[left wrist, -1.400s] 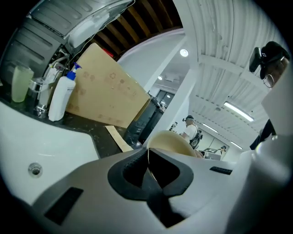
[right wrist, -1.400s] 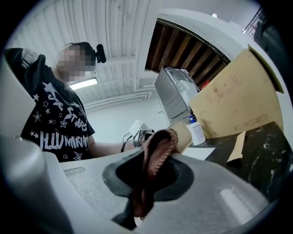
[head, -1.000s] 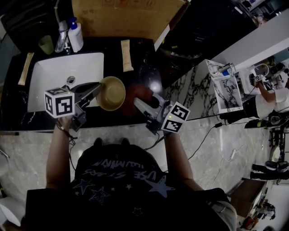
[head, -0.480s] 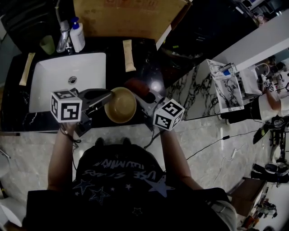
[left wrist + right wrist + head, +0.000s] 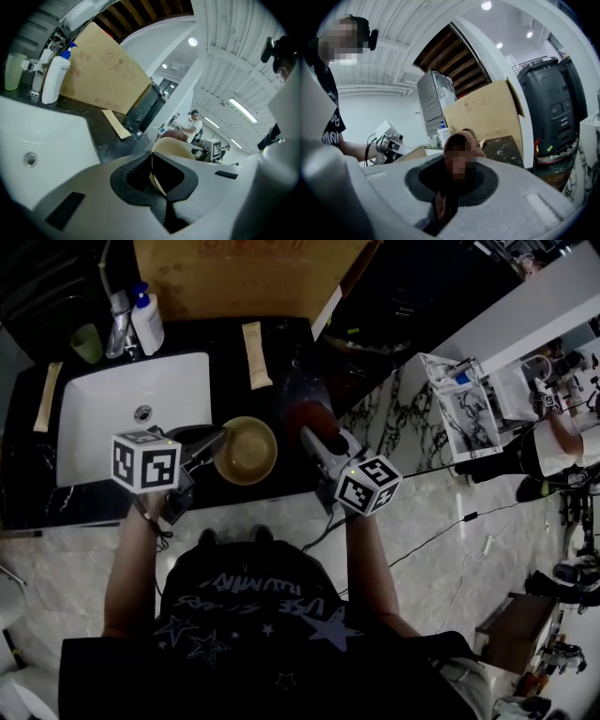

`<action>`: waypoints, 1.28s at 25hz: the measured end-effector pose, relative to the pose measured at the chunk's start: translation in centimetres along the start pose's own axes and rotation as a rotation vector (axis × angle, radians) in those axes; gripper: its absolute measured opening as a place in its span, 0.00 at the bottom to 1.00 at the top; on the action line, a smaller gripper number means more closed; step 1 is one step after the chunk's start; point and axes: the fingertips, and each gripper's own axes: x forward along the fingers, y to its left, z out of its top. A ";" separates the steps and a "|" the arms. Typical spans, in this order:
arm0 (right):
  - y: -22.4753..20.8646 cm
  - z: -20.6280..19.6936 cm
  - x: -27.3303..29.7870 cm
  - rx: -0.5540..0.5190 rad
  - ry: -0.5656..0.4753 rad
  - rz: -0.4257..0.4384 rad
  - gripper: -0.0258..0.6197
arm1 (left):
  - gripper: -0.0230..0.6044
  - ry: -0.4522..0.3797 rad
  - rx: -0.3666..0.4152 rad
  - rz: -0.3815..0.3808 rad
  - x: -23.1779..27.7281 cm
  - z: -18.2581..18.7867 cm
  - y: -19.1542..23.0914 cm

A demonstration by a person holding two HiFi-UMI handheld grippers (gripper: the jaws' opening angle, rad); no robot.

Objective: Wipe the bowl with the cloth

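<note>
Our left tongs point(image 5: 214, 443) pinch the left rim of the tan bowl point(image 5: 247, 450), held mouth-up over the dark surface point(image 5: 284, 362) just right of the sink point(image 5: 103, 404). Our right tongs point(image 5: 309, 434), clamped on the reddish cloth point(image 5: 305, 416), hang just right of the bowl, apart from it. With both of our 2 tongs loaded, we judge the cloth must go leftward into the bowl's mouth.
</note>
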 end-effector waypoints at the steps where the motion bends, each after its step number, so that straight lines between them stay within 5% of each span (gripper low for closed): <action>1: -0.2 0.1 -0.5 0.000 -0.005 -0.014 0.12 | 0.07 0.021 0.006 0.031 0.5 -0.2 0.4; 13: -2.1 -0.3 -5.7 -0.007 -0.037 -0.093 0.12 | 0.07 0.148 -0.011 0.176 5.1 -2.6 1.7; 18: -2.9 -0.4 -7.6 0.026 -0.061 -0.079 0.12 | 0.07 0.086 -0.046 0.195 5.4 -2.1 1.3; 23: -3.9 -0.5 -8.6 0.033 -0.058 -0.039 0.12 | 0.07 0.029 0.031 0.273 5.2 -1.6 1.3; 26: -4.4 -0.7 -8.8 0.037 -0.049 -0.004 0.12 | 0.26 -0.004 0.037 0.313 4.9 -1.5 1.3; 32: -5.1 -0.7 -8.6 0.024 -0.037 0.078 0.12 | 0.26 -0.078 0.038 0.403 3.6 -1.6 1.0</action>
